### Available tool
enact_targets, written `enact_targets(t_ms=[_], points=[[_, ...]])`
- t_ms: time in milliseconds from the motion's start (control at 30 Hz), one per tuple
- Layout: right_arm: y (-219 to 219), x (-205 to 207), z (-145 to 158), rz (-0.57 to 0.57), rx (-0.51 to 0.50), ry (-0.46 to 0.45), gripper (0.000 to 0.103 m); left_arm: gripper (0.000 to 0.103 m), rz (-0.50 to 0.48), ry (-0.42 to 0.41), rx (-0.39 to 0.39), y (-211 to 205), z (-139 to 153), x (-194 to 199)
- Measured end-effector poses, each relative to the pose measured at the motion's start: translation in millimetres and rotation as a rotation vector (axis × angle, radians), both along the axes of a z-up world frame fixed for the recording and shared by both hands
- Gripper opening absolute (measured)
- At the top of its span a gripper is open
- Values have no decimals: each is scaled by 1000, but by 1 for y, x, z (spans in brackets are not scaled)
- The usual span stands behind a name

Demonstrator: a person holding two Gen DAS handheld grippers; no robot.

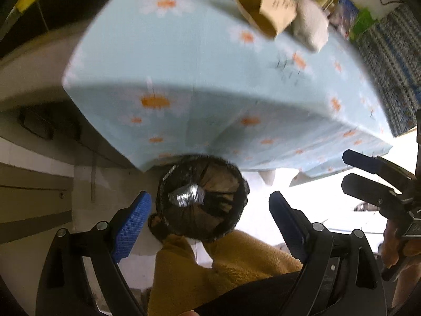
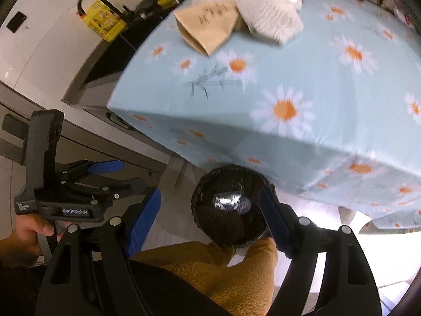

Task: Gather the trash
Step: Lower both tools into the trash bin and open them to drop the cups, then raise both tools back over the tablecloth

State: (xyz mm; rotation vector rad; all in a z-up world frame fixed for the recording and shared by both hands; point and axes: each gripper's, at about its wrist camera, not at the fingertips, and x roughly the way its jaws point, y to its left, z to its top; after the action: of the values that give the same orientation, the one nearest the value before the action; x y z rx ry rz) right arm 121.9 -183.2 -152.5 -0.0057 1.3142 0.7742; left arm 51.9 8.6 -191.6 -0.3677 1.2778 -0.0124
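Note:
A round bin with a black liner stands on the floor under the table's front edge, with a silver foil wrapper inside; it also shows in the right wrist view. My left gripper is open and empty above the bin. My right gripper is open and empty, also above the bin; it shows at the right edge of the left wrist view. On the table lie a beige paper bag and a crumpled white napkin, also seen in the left wrist view.
The table wears a light blue daisy cloth. Bottles and packets crowd its far side. A yellow oil jug stands on the counter at left. The person's yellow trousers fill the bottom. The floor is white tile.

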Motion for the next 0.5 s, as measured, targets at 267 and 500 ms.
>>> enact_targets(t_ms=[267, 500], points=[[-11, 10, 31, -6, 49, -78, 77, 88, 10, -132, 30, -1, 49, 17], [-28, 27, 50, -69, 104, -138, 87, 95, 8, -227, 95, -8, 75, 47]])
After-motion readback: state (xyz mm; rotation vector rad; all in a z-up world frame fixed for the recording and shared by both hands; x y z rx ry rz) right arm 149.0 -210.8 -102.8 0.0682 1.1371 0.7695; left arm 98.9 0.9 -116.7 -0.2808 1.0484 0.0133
